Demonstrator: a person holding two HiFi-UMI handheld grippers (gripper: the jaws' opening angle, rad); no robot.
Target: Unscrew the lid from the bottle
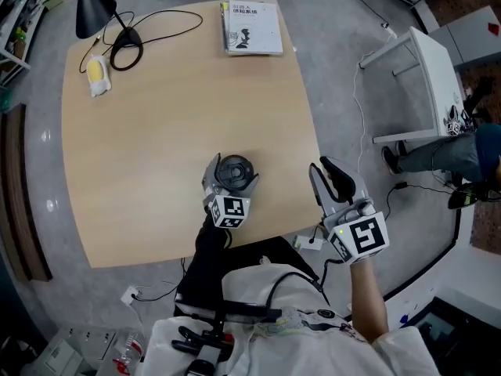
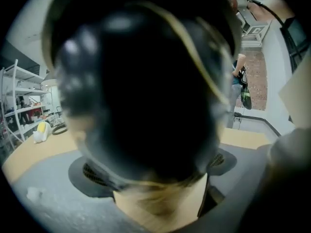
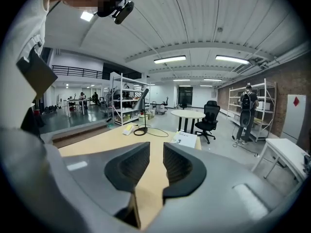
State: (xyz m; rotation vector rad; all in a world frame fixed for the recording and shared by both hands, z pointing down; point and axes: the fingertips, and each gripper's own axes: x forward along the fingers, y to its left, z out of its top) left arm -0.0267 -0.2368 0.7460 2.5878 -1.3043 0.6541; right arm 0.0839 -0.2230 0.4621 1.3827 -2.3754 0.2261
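My left claw is clamped on the glossy black round bottle, top facing up, over the light wooden table toward its 6 o'clock edge. In the left gripper view the bottle's dark body fills the space between my jaws. My right claw hangs at the bottle's 3 o'clock, past the table's rim, jaws narrow with nothing between them. A white book lies at the table's 12 o'clock

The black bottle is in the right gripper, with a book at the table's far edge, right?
No: the black bottle is in the left gripper, as the left gripper view shows. The book is at the table's far edge.
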